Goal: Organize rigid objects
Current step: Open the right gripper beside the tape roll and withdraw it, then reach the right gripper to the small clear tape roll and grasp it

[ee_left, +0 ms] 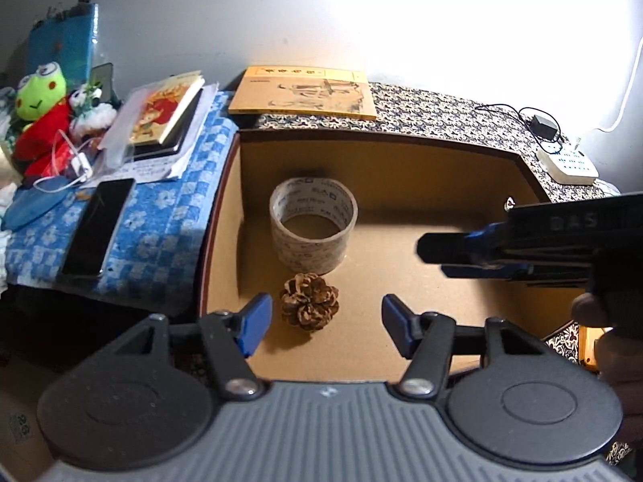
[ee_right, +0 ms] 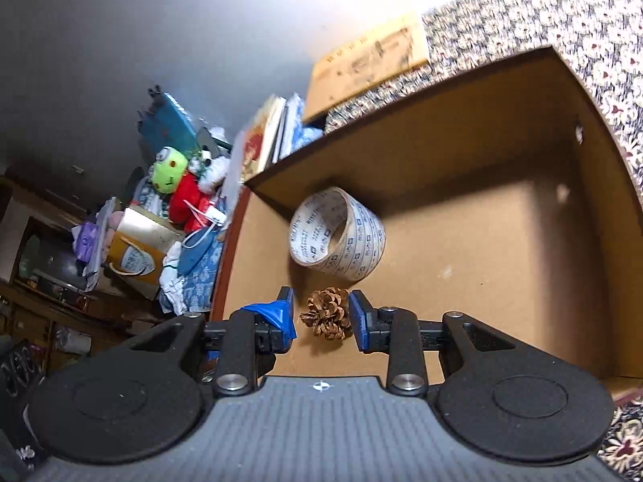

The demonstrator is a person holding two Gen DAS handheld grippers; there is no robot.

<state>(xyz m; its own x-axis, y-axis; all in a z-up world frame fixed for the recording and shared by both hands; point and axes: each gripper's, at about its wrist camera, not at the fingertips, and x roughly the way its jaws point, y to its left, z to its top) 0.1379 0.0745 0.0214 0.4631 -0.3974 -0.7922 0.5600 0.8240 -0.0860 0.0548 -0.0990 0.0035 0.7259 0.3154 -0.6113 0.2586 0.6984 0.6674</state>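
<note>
Pinecone is looking light and brittle, so right gripper, jaws narrowly bracketing it, is needing a gentle mid-body squeeze, left gripper gaping wide.

blown-out glare upper right, fisheye-warped edges

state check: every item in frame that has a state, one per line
cardboard box: open on top, holds two items
tape roll: in the box, flat on its side, hole up
pine cone: on the box floor beside the tape roll, not gripped
left gripper: open, empty
right gripper: open, fingers either side of the pine cone
phone: screen dark, flat on the blue cloth
</note>
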